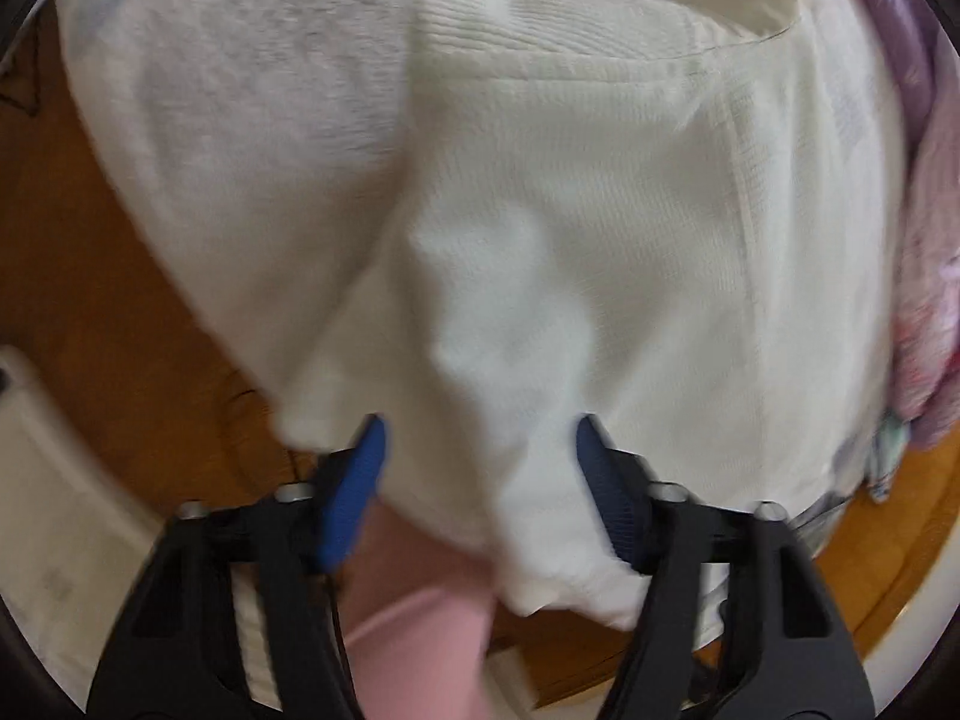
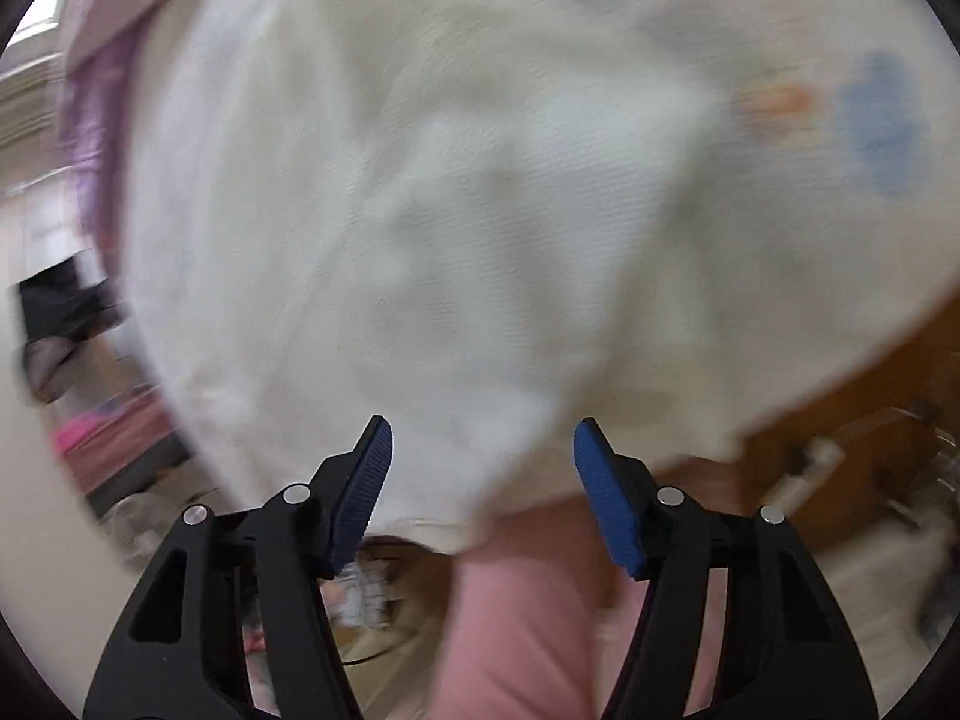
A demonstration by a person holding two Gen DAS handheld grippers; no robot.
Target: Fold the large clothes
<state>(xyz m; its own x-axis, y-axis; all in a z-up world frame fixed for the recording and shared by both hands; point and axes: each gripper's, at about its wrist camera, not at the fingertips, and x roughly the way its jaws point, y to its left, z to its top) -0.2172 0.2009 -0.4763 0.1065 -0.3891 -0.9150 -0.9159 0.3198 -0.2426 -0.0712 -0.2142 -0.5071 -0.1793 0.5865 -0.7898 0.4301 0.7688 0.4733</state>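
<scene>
The white knit garment (image 1: 600, 228) lay spread over the wooden table (image 1: 120, 324), its near hem hanging past the table's near edge, faint blue and orange print (image 2: 840, 114) showing twd one side. Its folded top layer ran away from both grippers, long axis roughly front-to-back in the left wrist view. A bunched fold of hem sat btwn the left gripper (image 1: 480, 450) fingers, touching the right-hand pad, but the jaws stood partly apart, not pinching. The right gripper (image 2: 483, 450) was also part-open w/ nothing gripped; the hem lay just ahead of and under its tips. Both pointed steeply down at the cloth, so both looked equally near. Purple-pink laundry (image 1: 924, 276) lay beside the garment at the far side. Pink trouser leg (image 2: 528, 618) showed below.
</scene>
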